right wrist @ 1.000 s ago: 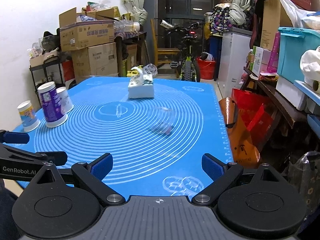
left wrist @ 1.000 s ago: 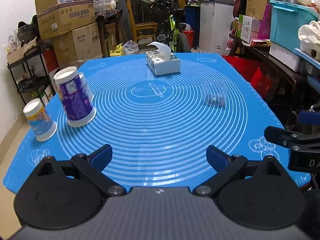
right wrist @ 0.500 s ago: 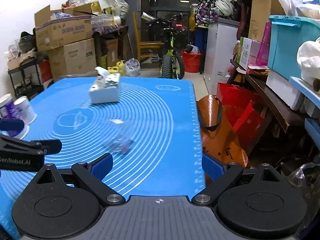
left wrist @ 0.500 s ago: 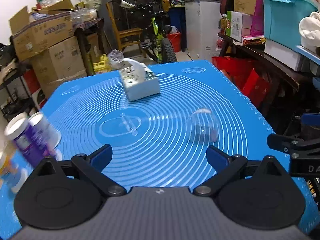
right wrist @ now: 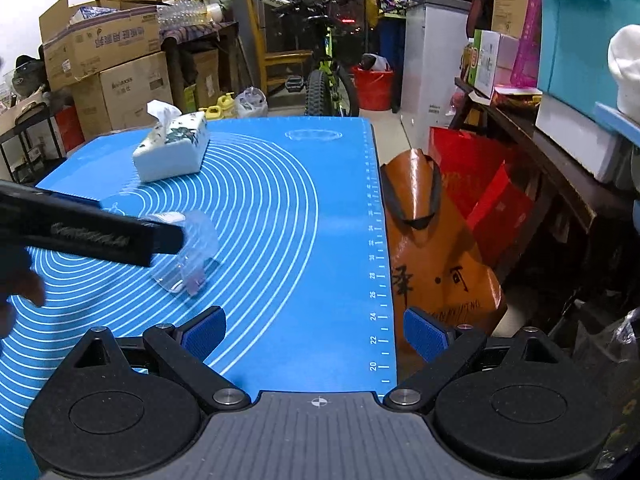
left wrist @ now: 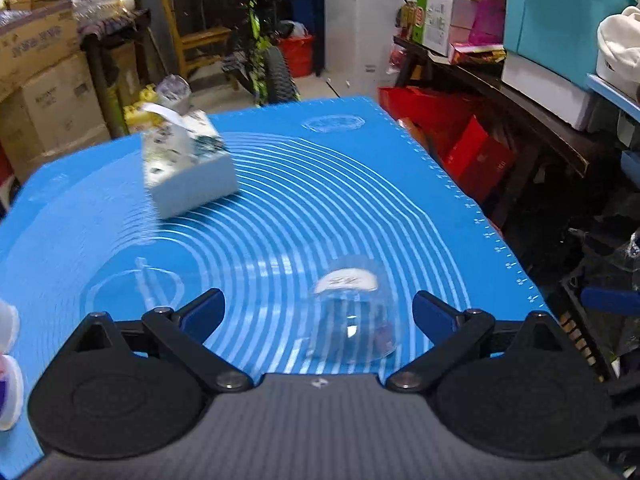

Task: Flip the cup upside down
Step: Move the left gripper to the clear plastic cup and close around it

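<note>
Fingers of both grippers spread wide: left gripper [left wrist: 318, 312] straddles clear cup [left wrist: 352, 316], untouched, near mat [right wrist: 340, 240] edge.

A blue mat [left wrist: 280, 216] with white concentric rings covers the table. On it, a clear plastic cup [left wrist: 352, 316] rests toward the near right of the rings' centre; a white tissue box [left wrist: 188, 168] lies beyond the cup to its left, well apart

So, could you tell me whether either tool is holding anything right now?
Nothing is held: the left tool is open around the clear plastic cup, and the right tool is open too.
</note>
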Action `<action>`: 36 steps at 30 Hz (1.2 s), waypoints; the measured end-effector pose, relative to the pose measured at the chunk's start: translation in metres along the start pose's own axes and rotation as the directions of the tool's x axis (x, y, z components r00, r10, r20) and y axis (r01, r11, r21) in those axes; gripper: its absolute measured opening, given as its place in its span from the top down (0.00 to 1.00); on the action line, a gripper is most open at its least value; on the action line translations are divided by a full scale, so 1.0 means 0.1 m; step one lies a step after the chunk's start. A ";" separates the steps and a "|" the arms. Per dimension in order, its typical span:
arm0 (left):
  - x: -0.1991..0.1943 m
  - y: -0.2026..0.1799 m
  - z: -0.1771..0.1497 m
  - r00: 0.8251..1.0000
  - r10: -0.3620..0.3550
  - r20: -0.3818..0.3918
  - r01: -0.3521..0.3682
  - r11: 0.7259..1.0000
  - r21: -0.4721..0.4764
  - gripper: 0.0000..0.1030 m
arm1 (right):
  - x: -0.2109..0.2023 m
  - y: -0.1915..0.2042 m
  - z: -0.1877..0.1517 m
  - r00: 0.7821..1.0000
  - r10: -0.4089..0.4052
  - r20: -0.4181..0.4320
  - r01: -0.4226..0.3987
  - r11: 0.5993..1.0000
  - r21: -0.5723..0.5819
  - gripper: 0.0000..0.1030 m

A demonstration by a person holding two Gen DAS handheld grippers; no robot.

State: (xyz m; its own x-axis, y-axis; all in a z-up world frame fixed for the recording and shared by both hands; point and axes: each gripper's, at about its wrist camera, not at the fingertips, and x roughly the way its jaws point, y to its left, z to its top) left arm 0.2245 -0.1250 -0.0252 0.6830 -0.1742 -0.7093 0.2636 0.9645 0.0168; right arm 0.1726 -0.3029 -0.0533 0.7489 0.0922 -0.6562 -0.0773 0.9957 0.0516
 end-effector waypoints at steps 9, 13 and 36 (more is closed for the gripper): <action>0.32 -0.07 0.02 0.998 -0.018 -0.067 0.019 1.000 0.007 0.20 | 0.04 -0.08 -0.02 1.000 0.007 -0.004 -0.007 1.000 0.021 0.07; 0.35 -0.08 0.03 0.996 -0.018 -0.087 0.019 1.000 0.012 0.37 | 0.03 -0.10 -0.02 1.000 0.009 0.001 -0.009 1.000 0.027 0.07; -0.63 0.40 -0.39 0.996 0.090 0.004 -0.090 0.994 -0.056 0.40 | -0.37 0.19 -0.08 0.998 0.065 0.018 -0.066 0.997 0.031 0.07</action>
State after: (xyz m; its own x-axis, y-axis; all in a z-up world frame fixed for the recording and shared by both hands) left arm 0.1657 -0.0674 -0.0071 0.7067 -0.0875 -0.7021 0.1629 0.9858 0.0411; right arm 0.1383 -0.2875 -0.0336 0.7540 0.1570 -0.6379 -0.1058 0.9874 0.1179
